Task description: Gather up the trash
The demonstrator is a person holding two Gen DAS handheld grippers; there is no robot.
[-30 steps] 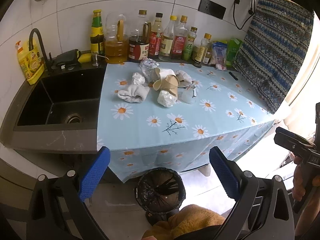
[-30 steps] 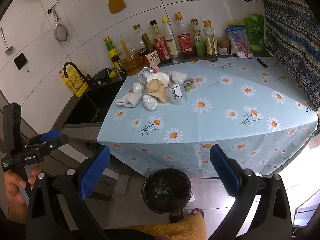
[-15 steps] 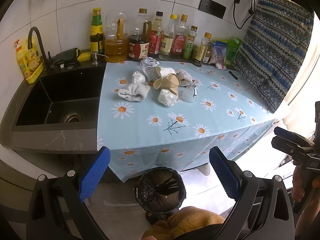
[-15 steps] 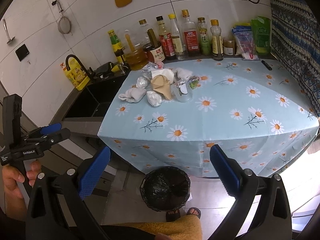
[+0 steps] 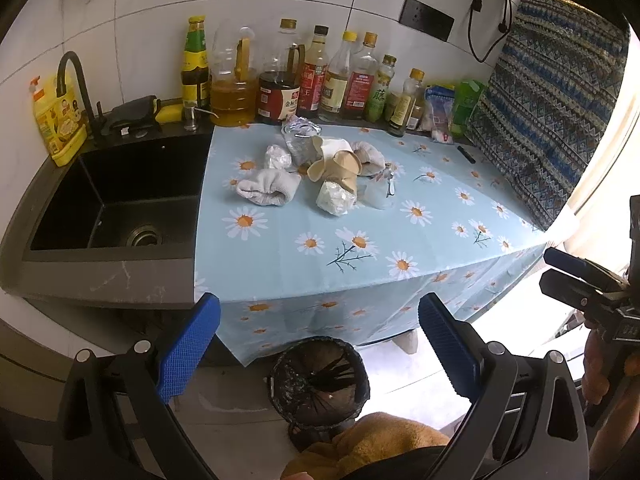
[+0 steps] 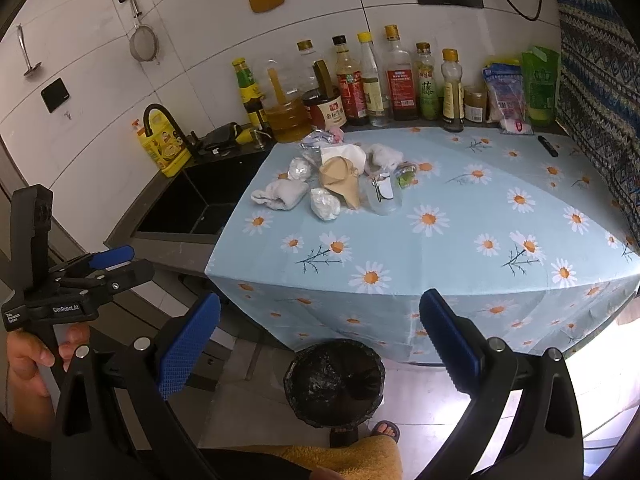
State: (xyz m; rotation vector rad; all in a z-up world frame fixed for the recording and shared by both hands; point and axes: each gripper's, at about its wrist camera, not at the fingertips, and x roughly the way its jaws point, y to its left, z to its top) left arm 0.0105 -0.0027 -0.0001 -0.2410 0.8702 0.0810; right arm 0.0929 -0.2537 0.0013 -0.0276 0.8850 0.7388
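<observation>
A pile of trash lies on the daisy tablecloth (image 5: 360,248): a crumpled white cloth wad (image 5: 268,189), tan paper cups (image 5: 340,168), a wrapped white lump (image 5: 334,200), a clear plastic cup (image 5: 378,196) and a foil bag (image 5: 300,136). The same pile shows in the right wrist view around the paper cup (image 6: 340,180). A black-lined trash bin (image 5: 320,384) (image 6: 334,384) stands on the floor below the table's front edge. My left gripper (image 5: 318,320) and right gripper (image 6: 320,312) both hang open and empty above the bin, well short of the pile.
A row of sauce and oil bottles (image 5: 320,76) lines the back wall. A black sink (image 5: 120,200) with faucet sits to the left. A patterned cloth (image 5: 552,80) hangs at right. A person's sandalled foot (image 6: 386,430) is beside the bin.
The right wrist view has swung slightly, so the pile sits a little further right in it. In the left wrist view the right gripper has edged left and up. Nothing was picked up.
</observation>
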